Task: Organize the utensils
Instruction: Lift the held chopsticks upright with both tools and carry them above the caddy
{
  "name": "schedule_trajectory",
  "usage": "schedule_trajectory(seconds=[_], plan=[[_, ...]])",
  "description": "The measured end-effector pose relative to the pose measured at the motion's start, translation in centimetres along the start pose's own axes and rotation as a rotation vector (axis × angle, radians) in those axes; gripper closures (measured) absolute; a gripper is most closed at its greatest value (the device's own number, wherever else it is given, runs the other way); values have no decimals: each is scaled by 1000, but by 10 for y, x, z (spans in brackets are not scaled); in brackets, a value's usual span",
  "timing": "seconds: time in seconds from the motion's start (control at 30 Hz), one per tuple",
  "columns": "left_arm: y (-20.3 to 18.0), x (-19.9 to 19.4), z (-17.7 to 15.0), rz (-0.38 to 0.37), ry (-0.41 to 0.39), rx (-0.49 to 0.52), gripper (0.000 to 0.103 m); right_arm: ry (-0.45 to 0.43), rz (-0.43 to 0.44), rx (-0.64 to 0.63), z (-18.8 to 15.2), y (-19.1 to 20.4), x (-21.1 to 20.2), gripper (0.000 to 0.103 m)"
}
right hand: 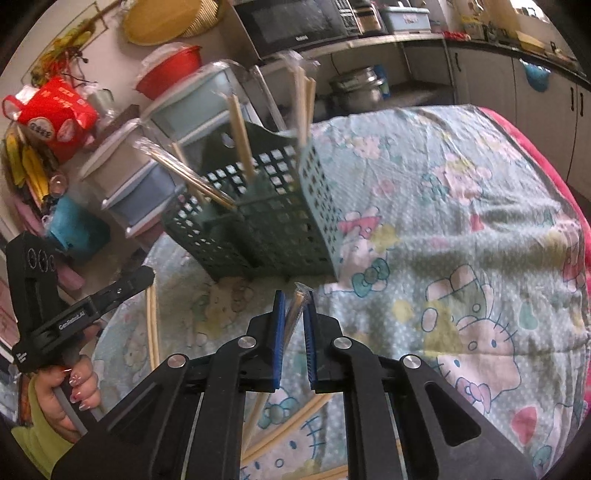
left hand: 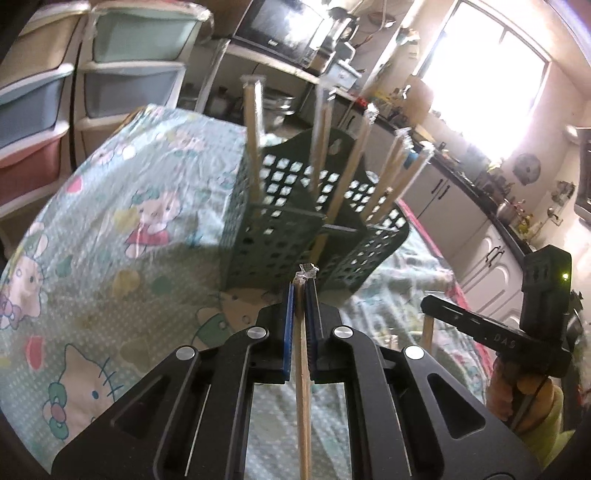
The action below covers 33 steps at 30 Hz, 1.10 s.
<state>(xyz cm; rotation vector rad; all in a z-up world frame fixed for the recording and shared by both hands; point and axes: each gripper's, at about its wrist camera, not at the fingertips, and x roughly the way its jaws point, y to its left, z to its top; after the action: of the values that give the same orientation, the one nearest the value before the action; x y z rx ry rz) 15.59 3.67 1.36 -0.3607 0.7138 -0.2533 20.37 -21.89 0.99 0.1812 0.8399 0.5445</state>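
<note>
The left gripper (left hand: 303, 291) is clamped on one wrapped chopstick pair (left hand: 303, 369), which runs back between the pads with its tip just short of the green basket (left hand: 280, 236). The right gripper (right hand: 295, 314) pinches a second wrapped pair (right hand: 294, 310) at its tip. The basket stands ahead of both tools and already holds several wrapped pairs (left hand: 255, 136) upright or leaning in its compartments. More pairs (right hand: 152, 325) lie loose on the cloth (left hand: 110, 221).

Risks, as judged:
- Either pair is held near one end; a tilt could swing the long free end into the basket wall or the standing pairs.
- The plastic wrap is slick; a pair may slide between the pads.
- The two tools work close together and could collide over the basket.

The surface is a cartoon-print cloth, wrinkled and soft. The room is a kitchen: drawer units (left hand: 37, 110), microwave (left hand: 284, 29), cabinets (left hand: 480, 251), bright window (left hand: 487, 81).
</note>
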Motion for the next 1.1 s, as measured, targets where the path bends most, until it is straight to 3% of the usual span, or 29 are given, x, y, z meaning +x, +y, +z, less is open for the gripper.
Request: schedule_trajectory(seconds=[1.1], plan=[[-55,-47,44,-62,-156,127,100,-240,28,-144,23,48,-75,98]])
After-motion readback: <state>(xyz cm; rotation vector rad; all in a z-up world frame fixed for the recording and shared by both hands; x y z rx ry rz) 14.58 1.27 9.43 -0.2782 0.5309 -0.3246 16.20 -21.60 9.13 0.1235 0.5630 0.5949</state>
